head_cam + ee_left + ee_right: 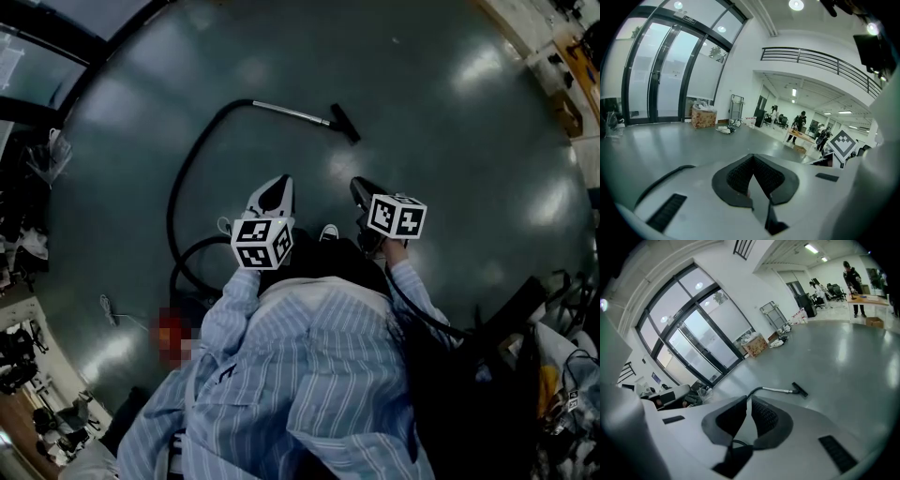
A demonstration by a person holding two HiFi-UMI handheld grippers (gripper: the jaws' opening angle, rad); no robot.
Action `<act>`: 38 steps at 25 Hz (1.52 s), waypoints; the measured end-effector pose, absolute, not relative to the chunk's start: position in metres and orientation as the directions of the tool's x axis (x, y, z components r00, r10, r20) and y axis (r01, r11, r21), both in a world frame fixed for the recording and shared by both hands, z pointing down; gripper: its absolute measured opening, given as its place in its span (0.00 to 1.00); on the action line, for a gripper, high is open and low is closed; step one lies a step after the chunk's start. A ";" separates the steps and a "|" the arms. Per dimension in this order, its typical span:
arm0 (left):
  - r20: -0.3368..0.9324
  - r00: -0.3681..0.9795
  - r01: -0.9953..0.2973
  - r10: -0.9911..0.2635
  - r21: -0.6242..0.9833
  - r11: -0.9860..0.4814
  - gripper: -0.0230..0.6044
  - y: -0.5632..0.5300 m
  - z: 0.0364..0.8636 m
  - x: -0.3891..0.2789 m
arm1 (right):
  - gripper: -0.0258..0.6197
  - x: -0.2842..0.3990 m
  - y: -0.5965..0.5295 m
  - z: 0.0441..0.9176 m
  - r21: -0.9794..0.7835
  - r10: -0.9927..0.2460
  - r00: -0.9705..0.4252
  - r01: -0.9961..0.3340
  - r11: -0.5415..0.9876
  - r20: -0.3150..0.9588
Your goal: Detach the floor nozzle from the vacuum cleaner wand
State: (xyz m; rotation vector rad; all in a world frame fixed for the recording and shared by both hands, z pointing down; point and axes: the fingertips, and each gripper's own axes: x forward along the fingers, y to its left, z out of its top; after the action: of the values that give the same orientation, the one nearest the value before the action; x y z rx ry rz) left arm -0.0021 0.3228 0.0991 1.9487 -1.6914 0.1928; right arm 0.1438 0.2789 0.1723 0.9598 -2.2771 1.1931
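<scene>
Two hand-held grippers hang ahead of us over the glossy grey floor [450,141], and neither one holds anything; the white left gripper [282,180] has its ribbed black pads [740,176] clenched against each other, and the darker right gripper [357,185] has its own ribbed pads [765,416] shut the same way, with only bare floor beyond them. Each gripper carries a black-and-white marker cube, and our pale blue striped sleeves [234,300] run up to both. The slim silver metal vacuum wand [291,112] lies flat on the floor well ahead of the grippers, apart from both; the black wedge-shaped floor nozzle [345,123] sits on its right end (joined to it, as far as we can make out). From the wand's other end a black flexible hose [178,183] curves left and back towards our feet. The right gripper view shows wand and nozzle just past its jaw tips, small and far off; the left gripper view faces tall glass doors [661,75] and a cardboard box [703,117] instead.
</scene>
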 end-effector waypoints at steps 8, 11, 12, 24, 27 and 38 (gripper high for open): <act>0.477 0.205 -0.945 -0.855 0.325 -0.045 0.05 0.285 0.113 -0.024 | 0.10 0.128 0.261 0.189 -0.593 -0.370 -0.698 -0.716 0.368 0.613; 0.478 0.239 -0.938 -0.845 0.339 -0.074 0.05 0.263 0.119 -0.027 | 0.10 0.124 0.248 0.192 -0.600 -0.379 -0.695 -0.719 0.352 0.611; 0.477 0.252 -0.936 -0.842 0.340 -0.088 0.05 0.253 0.121 -0.027 | 0.10 0.122 0.242 0.193 -0.601 -0.384 -0.692 -0.721 0.344 0.611; 0.474 0.470 -0.878 -0.745 0.341 -0.336 0.05 0.107 0.138 -0.073 | 0.10 0.082 0.132 0.202 -0.560 -0.456 -0.583 -0.804 0.200 0.673; 0.477 0.525 -0.850 -0.705 0.330 -0.409 0.05 0.077 0.147 -0.091 | 0.10 0.077 0.105 0.208 -0.525 -0.491 -0.528 -0.836 0.157 0.693; 0.502 0.575 -0.812 -0.647 0.446 -0.376 0.05 -0.003 0.197 -0.159 | 0.10 0.060 0.058 0.232 -0.455 -0.491 -0.415 -0.889 0.041 0.766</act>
State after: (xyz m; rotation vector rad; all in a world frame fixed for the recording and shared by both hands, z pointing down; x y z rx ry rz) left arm -0.1587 -0.0029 0.1969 2.1376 -1.1581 0.3192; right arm 0.0599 0.0582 0.2316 1.3906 -1.9239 1.3350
